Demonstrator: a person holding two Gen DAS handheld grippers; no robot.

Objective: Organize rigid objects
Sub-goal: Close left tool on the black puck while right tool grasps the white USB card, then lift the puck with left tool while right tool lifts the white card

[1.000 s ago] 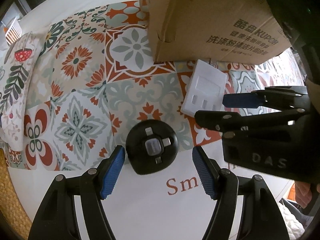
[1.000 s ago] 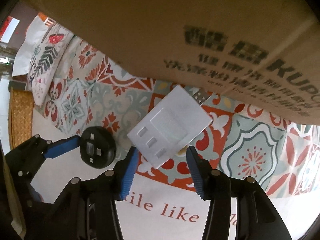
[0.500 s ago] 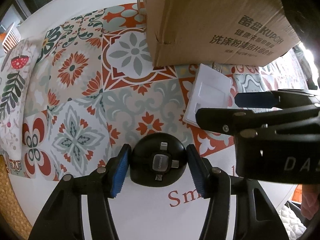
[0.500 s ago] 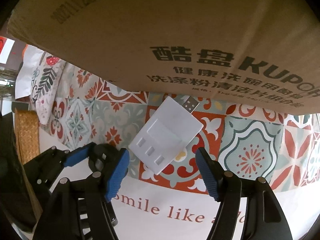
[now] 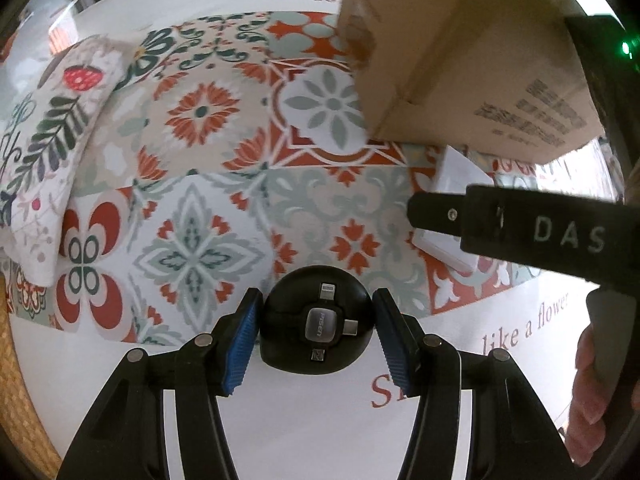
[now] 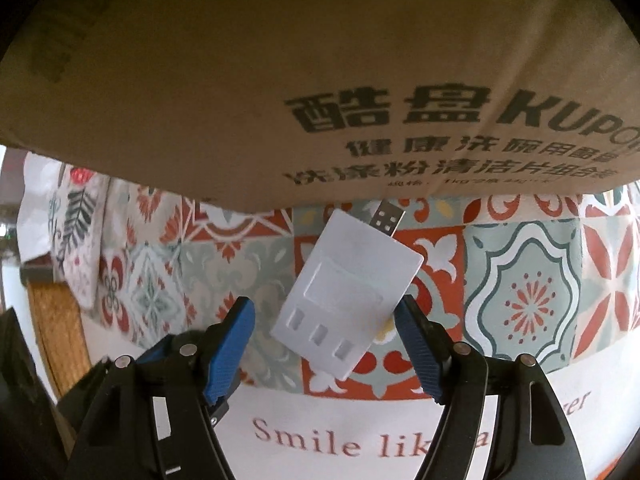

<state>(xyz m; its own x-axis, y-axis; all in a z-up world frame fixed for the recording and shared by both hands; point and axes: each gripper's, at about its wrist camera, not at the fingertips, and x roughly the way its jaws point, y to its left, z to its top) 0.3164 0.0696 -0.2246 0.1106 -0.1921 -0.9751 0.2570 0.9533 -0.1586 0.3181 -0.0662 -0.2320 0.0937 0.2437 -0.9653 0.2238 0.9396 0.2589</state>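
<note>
A round black multi-plug charger puck (image 5: 318,322) sits on the patterned cloth between the blue pads of my left gripper (image 5: 316,338). The pads press its two sides. A flat white USB hub (image 6: 348,294) with three slots and a metal plug lies on the cloth between the open fingers of my right gripper (image 6: 322,344); its right corner is close to the right pad, the left pad stands apart. The hub also shows in the left wrist view (image 5: 460,176), partly hidden behind the right gripper's finger.
A large brown cardboard box (image 6: 320,80) stands just behind the hub and fills the upper view; it also shows in the left wrist view (image 5: 460,52). A patterned cushion (image 5: 44,148) lies at far left. A woven mat edge (image 5: 16,380) runs along the lower left.
My left gripper moved forward around the black puck and closed from wide open onto its sides. My right gripper opened wider and moved in around the white hub.
</note>
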